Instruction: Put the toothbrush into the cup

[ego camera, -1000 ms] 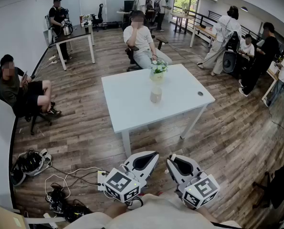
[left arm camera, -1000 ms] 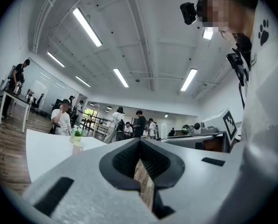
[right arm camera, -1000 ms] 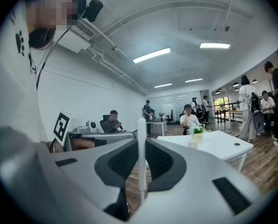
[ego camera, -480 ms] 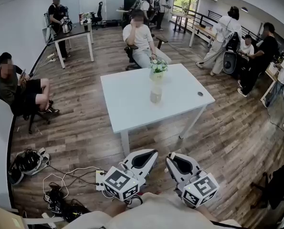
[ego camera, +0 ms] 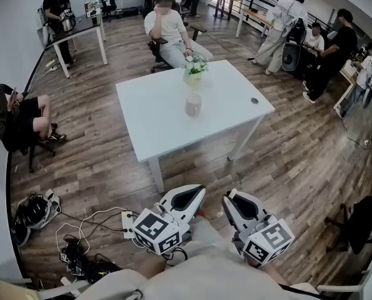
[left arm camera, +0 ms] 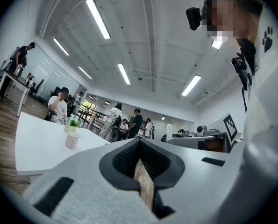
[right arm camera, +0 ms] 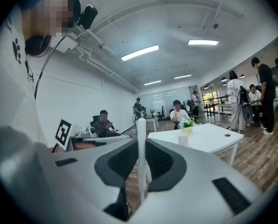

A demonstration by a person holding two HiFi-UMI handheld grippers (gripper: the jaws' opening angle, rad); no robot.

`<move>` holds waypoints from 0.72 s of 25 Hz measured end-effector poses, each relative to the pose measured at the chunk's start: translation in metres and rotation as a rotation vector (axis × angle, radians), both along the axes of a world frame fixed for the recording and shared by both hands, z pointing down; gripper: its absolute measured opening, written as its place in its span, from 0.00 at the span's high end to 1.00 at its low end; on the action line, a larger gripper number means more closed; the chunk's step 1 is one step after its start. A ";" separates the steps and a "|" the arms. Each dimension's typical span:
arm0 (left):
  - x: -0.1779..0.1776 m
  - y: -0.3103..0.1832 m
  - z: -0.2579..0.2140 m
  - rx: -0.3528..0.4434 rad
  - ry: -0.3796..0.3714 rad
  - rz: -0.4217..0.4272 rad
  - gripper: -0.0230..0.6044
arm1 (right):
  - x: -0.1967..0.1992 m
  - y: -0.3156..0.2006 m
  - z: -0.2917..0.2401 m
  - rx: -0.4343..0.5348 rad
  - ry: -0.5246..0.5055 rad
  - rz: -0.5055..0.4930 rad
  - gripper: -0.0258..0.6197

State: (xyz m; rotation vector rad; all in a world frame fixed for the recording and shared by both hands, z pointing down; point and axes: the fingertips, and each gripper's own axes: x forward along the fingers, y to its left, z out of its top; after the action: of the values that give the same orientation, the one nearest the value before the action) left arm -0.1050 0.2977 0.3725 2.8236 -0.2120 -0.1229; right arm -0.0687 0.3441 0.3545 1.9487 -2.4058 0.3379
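White toothbrush (right arm camera: pixel 140 148) is clamped in my right gripper (ego camera: pixel 236 202), jaws closed on its handle. Its long axis runs along the jaw seam and the rounded end pokes out past the tips, aimed forward. I can't pick it out in the head view.

Cup (ego camera: pixel 193 104) is ahead of that gripper and a shade left, well apart. It stands upright about mid-table, nearer the far edge than the near one. It's too small to see inside. Flower vase (ego camera: pixel 195 69) stands near it on the far side.

Left gripper (ego camera: pixel 186 200) is clenched on nothing; only a sliver of wood floor shows through its seam. Both grippers are held close to my body, short of the table's (ego camera: pixel 154 127) near edge, with bare floor between.

My read: the right side does the job. First close the gap to the near edge, then tip the brush vertical over the cup mouth.

- The top round the cup is mostly bare, so there's room to come in from the near side.
- The vase behind is the thing to miss.
- Small dark hole (ego camera: pixel 254 100) near the right corner is out of the way.
- Cables (ego camera: pixel 79 242) lie on the floor to my left, off the path.
- Seated person (ego camera: pixel 167 30) is beyond the far edge.
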 end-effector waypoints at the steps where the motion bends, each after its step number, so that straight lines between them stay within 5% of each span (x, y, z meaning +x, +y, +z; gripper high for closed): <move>1: 0.003 -0.002 0.001 -0.003 -0.003 0.005 0.95 | 0.003 -0.002 0.000 -0.001 -0.004 0.009 0.87; 9: 0.018 -0.048 0.009 -0.011 -0.042 -0.026 0.95 | 0.024 -0.054 0.007 0.000 -0.047 -0.012 0.87; 18: 0.061 -0.167 0.018 -0.009 -0.069 -0.111 0.95 | 0.074 -0.174 0.011 0.012 -0.058 -0.075 0.87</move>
State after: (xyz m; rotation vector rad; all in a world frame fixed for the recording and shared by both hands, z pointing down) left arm -0.0443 0.1309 0.3910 2.8088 -0.3846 -0.0492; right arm 0.0050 0.1704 0.3659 1.8727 -2.5144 0.3829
